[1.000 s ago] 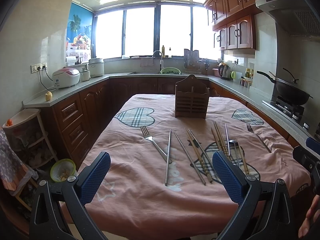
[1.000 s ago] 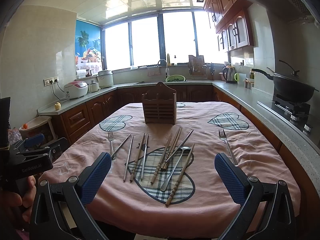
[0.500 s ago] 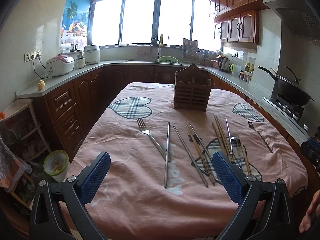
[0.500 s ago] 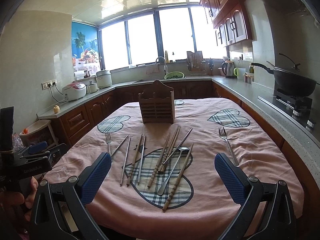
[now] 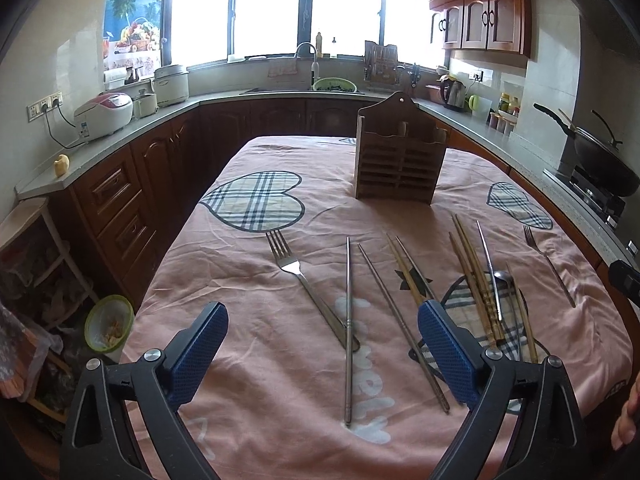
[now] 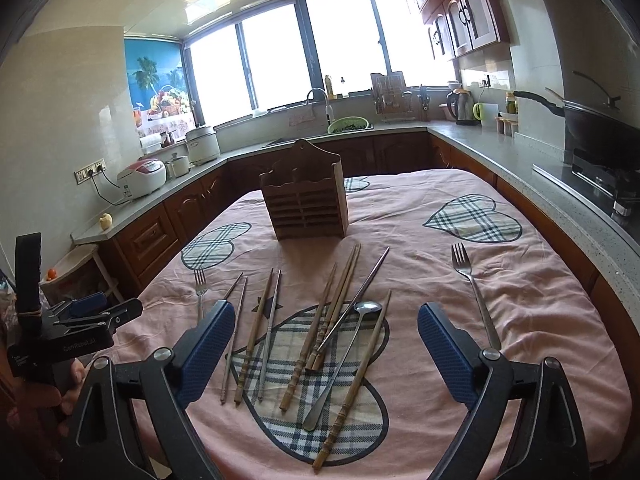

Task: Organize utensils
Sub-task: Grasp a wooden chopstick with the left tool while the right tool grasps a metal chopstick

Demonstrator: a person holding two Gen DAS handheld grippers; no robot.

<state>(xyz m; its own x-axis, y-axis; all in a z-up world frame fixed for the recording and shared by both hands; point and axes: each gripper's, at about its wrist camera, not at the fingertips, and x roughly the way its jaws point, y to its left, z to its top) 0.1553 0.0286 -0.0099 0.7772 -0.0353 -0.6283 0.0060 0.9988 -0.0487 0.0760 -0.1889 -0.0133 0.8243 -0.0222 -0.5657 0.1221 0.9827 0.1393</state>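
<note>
Here, I have both grippers hovering above the near edge of the table with the pink heart-patterned cloth, and neither holds anything. My left gripper has its blue-padded fingers spread wide apart — released, with the cloth visible between them. My right gripper is likewise spread wide, its blue pads framing the scattered cutlery.

The slatted brown wooden utensil holder stands upright near the middle of the table, beyond all the loose pieces and apart from them. In the left view, a silver metal fork lies closest to the left, tines pointing away from me; its handle end touches a pair of long silver metal chopsticks that lie beside it. Further right lie turned brown wooden chopsticks in a loose bundle, with a silver long-handled spoon just beside them. A second silver fork lies well apart near the right edge of the cloth.

In the right view, the wooden chopsticks and the spoon lie over the large plaid heart patch — some crossing one another. A black wok sits on the stove at the right, and a white rice cooker sits on the grey countertop at the left.
</note>
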